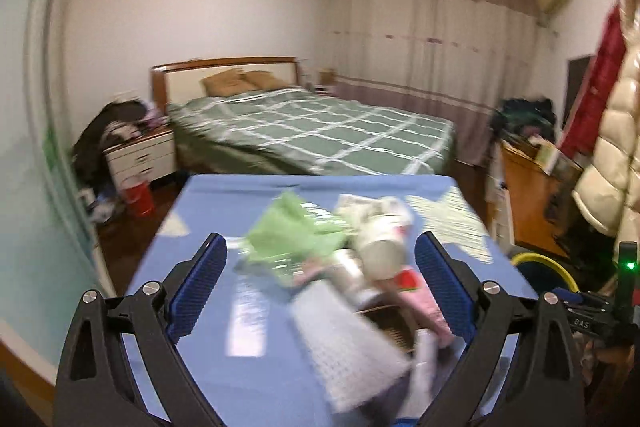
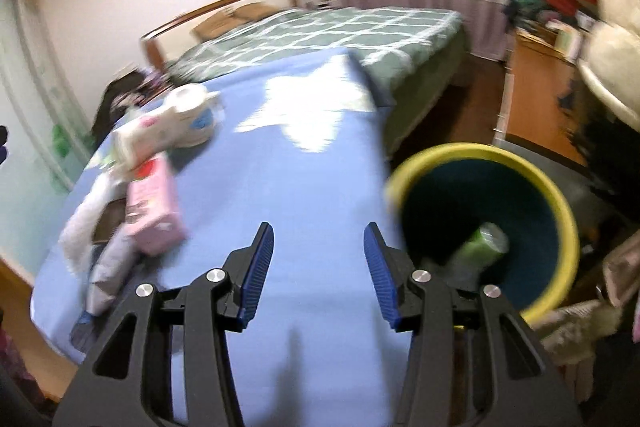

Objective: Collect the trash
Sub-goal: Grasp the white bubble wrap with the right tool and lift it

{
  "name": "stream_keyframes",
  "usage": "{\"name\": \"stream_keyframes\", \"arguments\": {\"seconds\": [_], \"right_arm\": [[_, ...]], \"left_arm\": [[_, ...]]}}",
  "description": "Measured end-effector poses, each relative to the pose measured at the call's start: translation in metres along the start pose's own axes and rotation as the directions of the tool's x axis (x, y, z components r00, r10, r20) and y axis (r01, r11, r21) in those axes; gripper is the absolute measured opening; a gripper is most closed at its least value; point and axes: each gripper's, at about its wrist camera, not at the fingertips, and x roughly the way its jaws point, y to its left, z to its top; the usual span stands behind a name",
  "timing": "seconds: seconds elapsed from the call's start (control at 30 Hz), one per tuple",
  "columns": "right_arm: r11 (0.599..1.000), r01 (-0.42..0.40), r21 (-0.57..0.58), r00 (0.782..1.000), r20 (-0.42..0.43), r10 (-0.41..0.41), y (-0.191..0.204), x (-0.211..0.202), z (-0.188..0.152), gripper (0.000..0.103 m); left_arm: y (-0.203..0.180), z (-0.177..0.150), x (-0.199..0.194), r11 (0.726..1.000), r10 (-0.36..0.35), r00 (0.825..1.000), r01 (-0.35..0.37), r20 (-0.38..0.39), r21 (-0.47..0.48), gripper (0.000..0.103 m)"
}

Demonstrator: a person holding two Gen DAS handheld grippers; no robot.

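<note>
1. A blue table stands near the foot of a green checked bed, and the trash sits heaped toward the table's left side.
2. Just beside the table's right edge is a dark bin with a yellow rim; a green bottle already lies inside it.
3. The left gripper hangs over the heap with its jaws spread wide and nothing between them.
4. The right gripper is over bare table, jaws apart and empty too.
5. In the heap, a grey padded packet lies nearest; it looks soft and light, best pinched across a flat edge.
6. The pink carton seems stiff but crushable, so I would take it across its narrow sides.
7. A white cup lies tipped over; thin-walled, I'd guess, so grip gently at the rim.
8. The green crumpled wrapper should weigh almost nothing and could slip; grab a bunched fold.
</note>
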Motion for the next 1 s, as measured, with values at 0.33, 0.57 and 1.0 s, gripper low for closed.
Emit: {"name": "stream_keyframes", "arguments": {"seconds": [0.33, 0.57, 1.0], "right_arm": [[0.968, -0.196, -0.155, 0.981, -0.036, 0.193, 0.119, 0.043, 0.040, 0.049], [0.947, -0.264, -0.180, 0.964, -0.080, 0.254, 0.168, 0.063, 0.042, 0.050], [0.908, -0.353, -0.226, 0.927, -0.215, 0.307, 0.228, 0.081, 0.012, 0.050]], "left_arm": [[0.054, -0.025, -0.007, 0.996, 0.046, 0.999, -0.047, -0.010, -0.070, 0.094], [0.064, -0.029, -0.003, 0.994, 0.068, 0.998, -0.069, -0.014, -0.086, 0.094], [0.081, -0.033, -0.005, 0.990, 0.094, 0.996, -0.094, -0.003, -0.108, 0.094]]}}
